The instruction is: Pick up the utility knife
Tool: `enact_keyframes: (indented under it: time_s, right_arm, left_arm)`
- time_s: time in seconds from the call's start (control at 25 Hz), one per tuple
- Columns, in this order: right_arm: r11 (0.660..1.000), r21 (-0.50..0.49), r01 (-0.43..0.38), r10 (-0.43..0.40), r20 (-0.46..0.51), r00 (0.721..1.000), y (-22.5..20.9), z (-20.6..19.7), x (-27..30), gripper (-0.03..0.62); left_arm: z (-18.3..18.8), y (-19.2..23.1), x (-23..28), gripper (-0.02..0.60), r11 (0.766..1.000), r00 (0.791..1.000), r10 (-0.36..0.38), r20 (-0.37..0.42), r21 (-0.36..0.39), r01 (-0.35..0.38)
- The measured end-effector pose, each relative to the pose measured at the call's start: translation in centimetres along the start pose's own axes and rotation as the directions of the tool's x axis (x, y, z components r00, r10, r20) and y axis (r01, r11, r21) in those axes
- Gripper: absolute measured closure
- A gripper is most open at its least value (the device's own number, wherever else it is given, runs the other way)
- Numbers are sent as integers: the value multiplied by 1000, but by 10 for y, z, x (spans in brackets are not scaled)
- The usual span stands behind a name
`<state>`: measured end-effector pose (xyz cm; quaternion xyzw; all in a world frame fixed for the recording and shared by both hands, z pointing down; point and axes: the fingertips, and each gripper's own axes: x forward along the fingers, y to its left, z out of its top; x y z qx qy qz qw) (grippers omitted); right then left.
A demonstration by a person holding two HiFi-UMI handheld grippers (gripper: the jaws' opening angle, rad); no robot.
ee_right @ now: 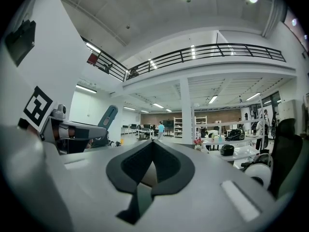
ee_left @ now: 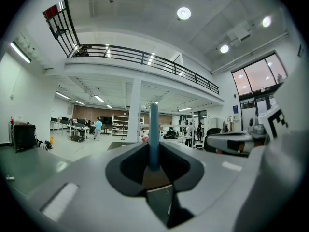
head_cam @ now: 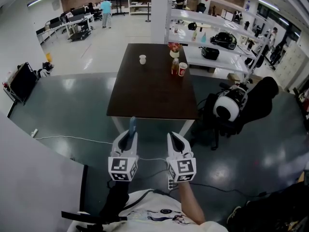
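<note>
Two grippers hang at 6 o'clock of the worktop (head_cam: 145, 91): left gripper (head_cam: 128, 137) jaws clamp the utility knife (ee_left: 153, 129), right gripper (head_cam: 175, 138) jaws closed, empty; a firm, level hold seems best.

Dark brown table (head_cam: 152, 88) on glossy grey-green floor (head_cam: 63, 110). At table's far end: white cup (head_cam: 142, 59), small flower vase (head_cam: 174, 50), brown bottle (head_cam: 175, 67) just beside red can (head_cam: 182, 69). White shelving (head_cam: 217, 37) right of table, black office chair (head_cam: 256, 100) near its corner. White cable (head_cam: 72, 138) across floor. Person in teal shirt (head_cam: 105, 7) far back. Mezzanine railing (ee_left: 145, 58) overhead.
</note>
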<state>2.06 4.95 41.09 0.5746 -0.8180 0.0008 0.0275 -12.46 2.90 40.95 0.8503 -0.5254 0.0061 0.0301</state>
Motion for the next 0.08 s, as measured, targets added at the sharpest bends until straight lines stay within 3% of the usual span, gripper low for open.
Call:
enact_keyframes:
  time_s: [0.08]
  right_arm:
    - [1000, 2, 4, -4, 3, 1000, -1, -2, 0, 595]
  left_arm:
    - [-3, 0, 1, 512, 1000, 1000, -1, -1, -1, 1]
